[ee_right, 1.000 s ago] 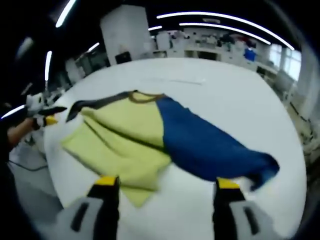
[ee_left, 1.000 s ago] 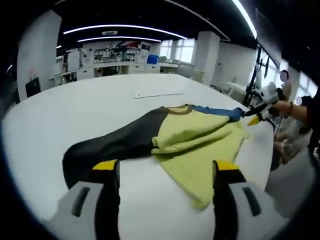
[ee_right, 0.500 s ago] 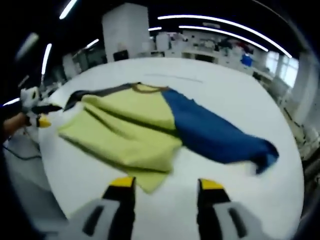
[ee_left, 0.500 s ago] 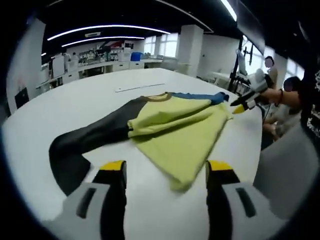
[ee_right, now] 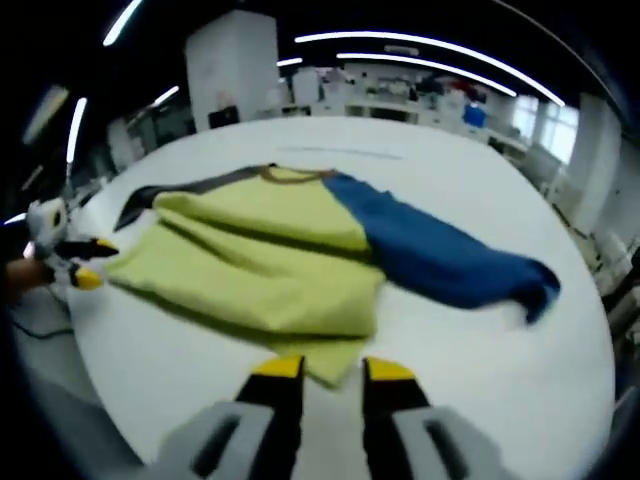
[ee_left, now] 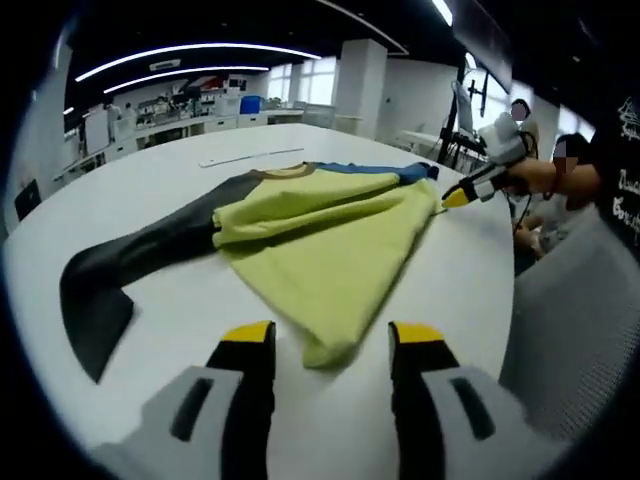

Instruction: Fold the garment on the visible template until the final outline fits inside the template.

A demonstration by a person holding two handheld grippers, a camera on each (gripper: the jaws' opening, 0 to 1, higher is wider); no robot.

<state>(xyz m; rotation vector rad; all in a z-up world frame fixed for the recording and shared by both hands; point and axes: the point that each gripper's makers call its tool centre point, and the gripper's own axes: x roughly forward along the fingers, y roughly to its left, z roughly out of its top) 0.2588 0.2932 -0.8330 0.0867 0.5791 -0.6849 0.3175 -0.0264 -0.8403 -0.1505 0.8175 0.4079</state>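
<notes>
- One garment in play: a long-sleeved top with a yellow-green cloth body point(ee_left: 330, 250), one black sleeve point(ee_left: 130, 270) and one blue sleeve point(ee_right: 440, 260), lying rumpled on the white round table point(ee_left: 150, 390)
- Left gripper point(ee_left: 320, 345): jaws apart, the yellow-green hem corner lying just ahead of and between the yellow tips, nothing pinched yet
- Right gripper point(ee_right: 325, 368): jaws drawn nearly together, a narrow gap left, with the other hem corner right at the tips; whether they have cloth in them, I cannot tell
- Black sleeve trails off to the left of the left jaws; blue sleeve stretches away to the right of the right jaws
- Progress, by my reading: early days, the body has one loose crease and both sleeves are flung wide, so the sleeves and the main folds are all left to do
- A thin pale strip point(ee_left: 250, 157) lies on the table beyond the collar; no template outline I can make out
- Count: one garment, two sleeves, two grippers, one strip
</notes>
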